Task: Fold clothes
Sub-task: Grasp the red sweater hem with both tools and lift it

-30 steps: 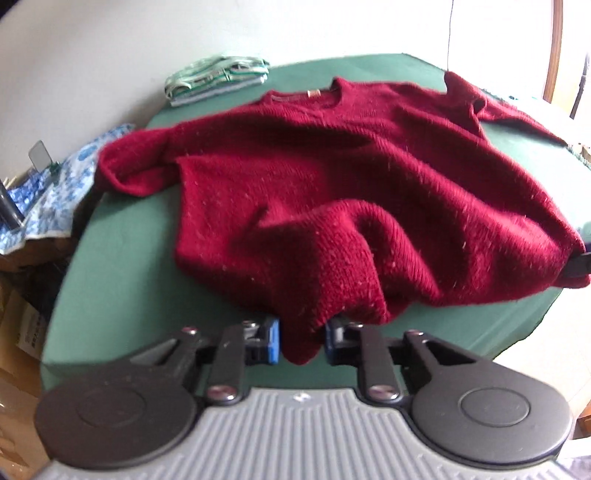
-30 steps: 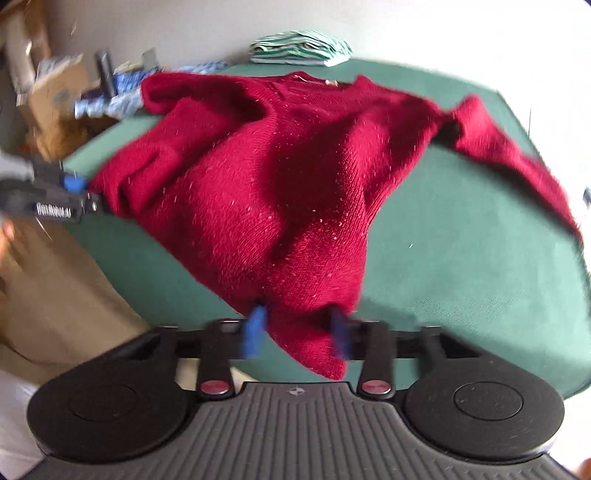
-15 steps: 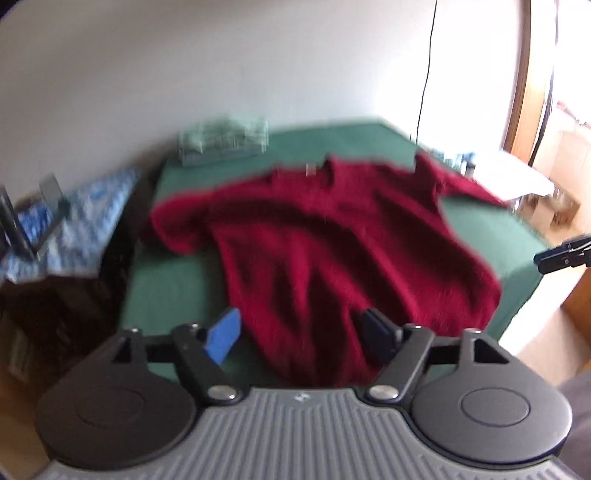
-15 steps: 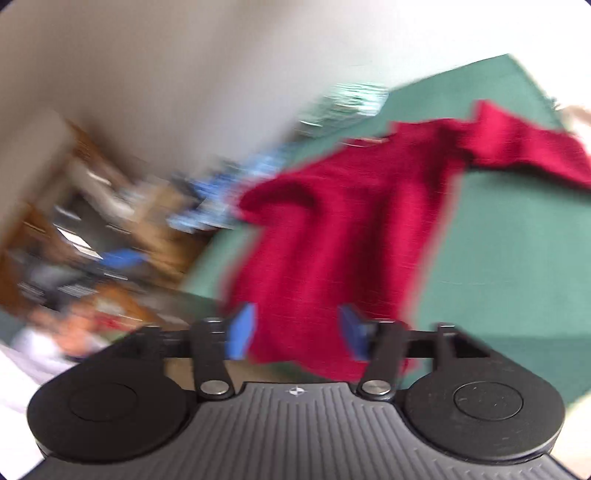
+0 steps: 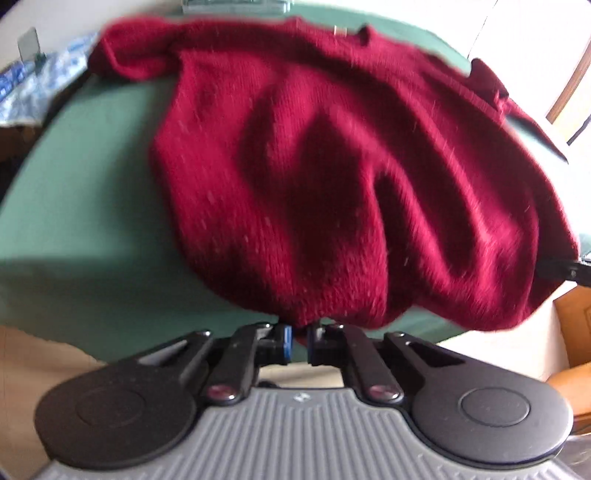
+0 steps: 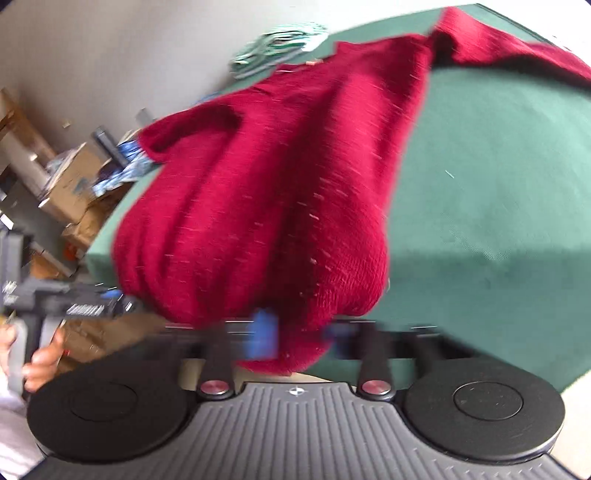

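Both claws have just been closing. The left claw (image 5: 299, 343) and right claw (image 6: 299, 341) each pinch the sweater's (image 5: 332, 166) hem over the green counter (image 5: 81, 206).

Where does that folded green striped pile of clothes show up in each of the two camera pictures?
Left wrist view: the folded green striped pile sits at the very top edge, left of middle, behind the red sweater.
Right wrist view: it lies near the top, middle, beyond the sweater's collar.
Shared landmark: the green tabletop.

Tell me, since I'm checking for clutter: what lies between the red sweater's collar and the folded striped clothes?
Only bare green table cover, between the red sweater and the folded striped clothes; the right wrist view shows it.
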The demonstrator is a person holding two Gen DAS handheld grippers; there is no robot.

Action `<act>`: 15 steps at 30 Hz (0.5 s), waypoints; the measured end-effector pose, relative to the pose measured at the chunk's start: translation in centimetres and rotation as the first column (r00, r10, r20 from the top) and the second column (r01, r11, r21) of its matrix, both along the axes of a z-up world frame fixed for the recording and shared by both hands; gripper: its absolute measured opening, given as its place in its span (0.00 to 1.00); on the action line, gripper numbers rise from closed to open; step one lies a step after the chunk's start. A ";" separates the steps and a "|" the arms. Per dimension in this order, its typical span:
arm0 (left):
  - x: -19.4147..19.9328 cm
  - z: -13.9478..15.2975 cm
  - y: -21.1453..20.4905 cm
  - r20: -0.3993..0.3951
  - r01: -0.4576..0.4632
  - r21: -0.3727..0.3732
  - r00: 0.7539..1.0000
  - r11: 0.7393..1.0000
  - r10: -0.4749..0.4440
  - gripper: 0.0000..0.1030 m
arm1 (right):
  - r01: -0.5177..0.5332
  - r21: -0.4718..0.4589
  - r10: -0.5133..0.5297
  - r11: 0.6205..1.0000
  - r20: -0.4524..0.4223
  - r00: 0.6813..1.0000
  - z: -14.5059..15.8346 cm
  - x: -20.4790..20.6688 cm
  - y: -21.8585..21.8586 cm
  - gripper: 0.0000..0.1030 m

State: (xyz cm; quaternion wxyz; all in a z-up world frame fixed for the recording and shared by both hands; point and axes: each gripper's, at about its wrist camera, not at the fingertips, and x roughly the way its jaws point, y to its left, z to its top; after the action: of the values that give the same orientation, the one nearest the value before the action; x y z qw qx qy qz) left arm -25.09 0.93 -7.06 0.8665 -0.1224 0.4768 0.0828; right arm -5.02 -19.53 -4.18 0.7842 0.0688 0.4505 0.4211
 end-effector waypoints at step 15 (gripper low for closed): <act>-7.1 8.5 -0.1 0.032 0.085 0.038 0.996 0.996 -0.087 0.14 | -0.059 0.196 0.087 0.979 -0.138 0.987 7.5 -0.3 -6.2 0.10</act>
State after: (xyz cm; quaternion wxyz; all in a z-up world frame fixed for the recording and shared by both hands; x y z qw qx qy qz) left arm -32.18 0.79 1.43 0.8792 -0.0872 0.4655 0.0521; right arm -5.28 -25.70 3.33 0.7229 0.1578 0.4664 0.4848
